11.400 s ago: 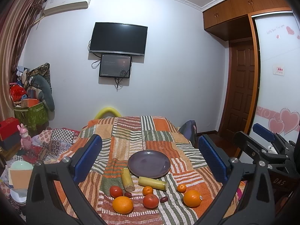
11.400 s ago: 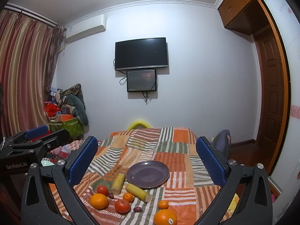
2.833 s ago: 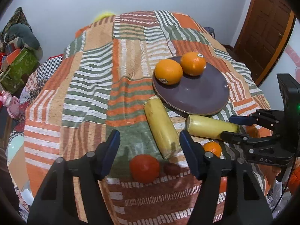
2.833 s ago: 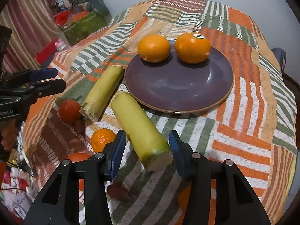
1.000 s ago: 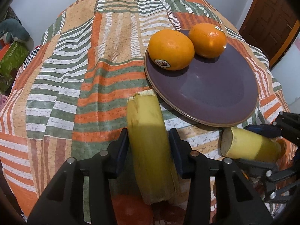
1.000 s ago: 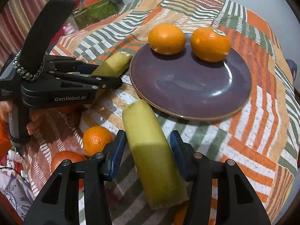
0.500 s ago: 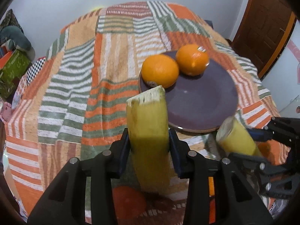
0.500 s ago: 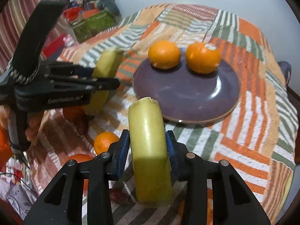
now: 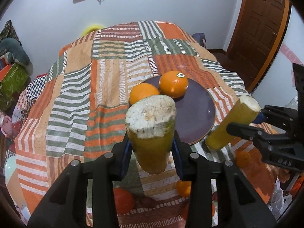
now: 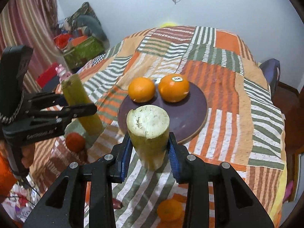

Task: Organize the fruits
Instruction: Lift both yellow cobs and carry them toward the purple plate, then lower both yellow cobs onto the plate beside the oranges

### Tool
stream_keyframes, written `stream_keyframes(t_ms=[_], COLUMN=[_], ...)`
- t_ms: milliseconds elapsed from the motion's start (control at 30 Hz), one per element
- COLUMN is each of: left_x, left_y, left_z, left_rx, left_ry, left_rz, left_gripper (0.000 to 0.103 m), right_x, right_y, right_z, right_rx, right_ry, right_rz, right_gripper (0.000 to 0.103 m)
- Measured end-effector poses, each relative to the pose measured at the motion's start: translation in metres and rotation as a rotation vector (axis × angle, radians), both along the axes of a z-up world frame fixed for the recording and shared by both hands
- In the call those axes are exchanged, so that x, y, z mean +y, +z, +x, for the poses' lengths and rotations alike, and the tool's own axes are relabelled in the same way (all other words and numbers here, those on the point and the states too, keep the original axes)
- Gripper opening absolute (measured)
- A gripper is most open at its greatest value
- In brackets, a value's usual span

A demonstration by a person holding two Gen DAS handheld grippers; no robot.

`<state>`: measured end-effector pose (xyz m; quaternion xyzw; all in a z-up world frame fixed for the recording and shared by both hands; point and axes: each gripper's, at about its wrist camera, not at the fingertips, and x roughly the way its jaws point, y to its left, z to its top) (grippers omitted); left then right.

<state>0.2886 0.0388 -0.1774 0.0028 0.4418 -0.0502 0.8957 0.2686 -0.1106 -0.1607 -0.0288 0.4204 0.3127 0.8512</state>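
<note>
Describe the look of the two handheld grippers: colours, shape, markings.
Both are matte black plastic frames with triangular cut-outs, silver screws and blue ribbed pads. The left gripper carries pale, blurred lettering on its side and a braided cord; the right gripper reads "DAS".

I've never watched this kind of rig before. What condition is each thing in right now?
Left gripper: shut on left sugarcane piece, lifted.
Right gripper: shut on right sugarcane piece, lifted.
Plate: holds two oranges.
Tomato: loose on the cloth.
</note>
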Motion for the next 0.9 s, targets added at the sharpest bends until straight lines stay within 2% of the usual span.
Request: stream_keyframes(t_ms=[333, 600, 900], left_x=[-0.016, -0.03, -0.035], left_y=[-0.011, -0.023, -0.035], left_z=[0.025, 0.045, 0.067], left_rx=[0.039, 0.055, 0.071], left_ry=[-0.044, -0.075, -0.081], left_rz=[-0.024, -0.006, -0.007], left_gripper=[0.039, 0.039, 0.039], right_x=[-0.006, -0.007, -0.011], right_y=[-0.002, -0.01, -0.024], right_z=[0.029, 0.05, 0.07], right_rx=[0.011, 0.033, 0.088], right_ry=[-0.05, -0.077, -0.113], right_rz=[0.03, 0.043, 0.061], right_gripper=[0.033, 0.033, 0.033])
